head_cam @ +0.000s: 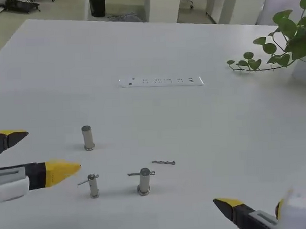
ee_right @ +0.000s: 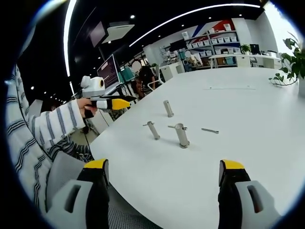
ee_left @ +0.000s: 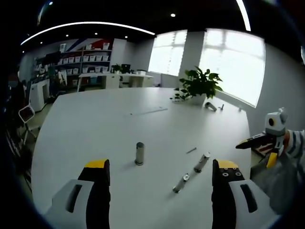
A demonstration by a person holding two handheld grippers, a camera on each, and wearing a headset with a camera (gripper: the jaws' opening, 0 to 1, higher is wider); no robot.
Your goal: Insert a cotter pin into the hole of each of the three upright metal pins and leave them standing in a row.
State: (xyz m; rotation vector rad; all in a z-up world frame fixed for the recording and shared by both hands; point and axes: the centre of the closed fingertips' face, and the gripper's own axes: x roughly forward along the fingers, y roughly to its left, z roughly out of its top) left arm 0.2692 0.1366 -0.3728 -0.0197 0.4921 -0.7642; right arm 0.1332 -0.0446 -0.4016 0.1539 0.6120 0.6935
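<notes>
- Both grippers are empty. The left gripper (head_cam: 53,151) has its jaws spread wide beside the pins, and the right gripper (ee_right: 164,164) is just as wide at the table's near edge.
- The loose cotter pin (head_cam: 163,162) lies flat on the white table (head_cam: 194,123), near the right fitted pin (head_cam: 143,181).
- We judge it light, thin, stiff wire that may skid on the smooth top (flat on the table, it offers little to pinch). We would take it by the looped head, leaving the legs free.
- The bare metal pin (head_cam: 88,138) stands behind the left fitted pin (head_cam: 93,185). Solid but narrow-based, it will likely tip, so we would steady its shank below the hole.
- The fitted pins' cotter pins jut sideways and sit close to our reach, so they are easy to knock.
- The power strip (head_cam: 161,81) and the potted plant (head_cam: 287,42) are well apart.
</notes>
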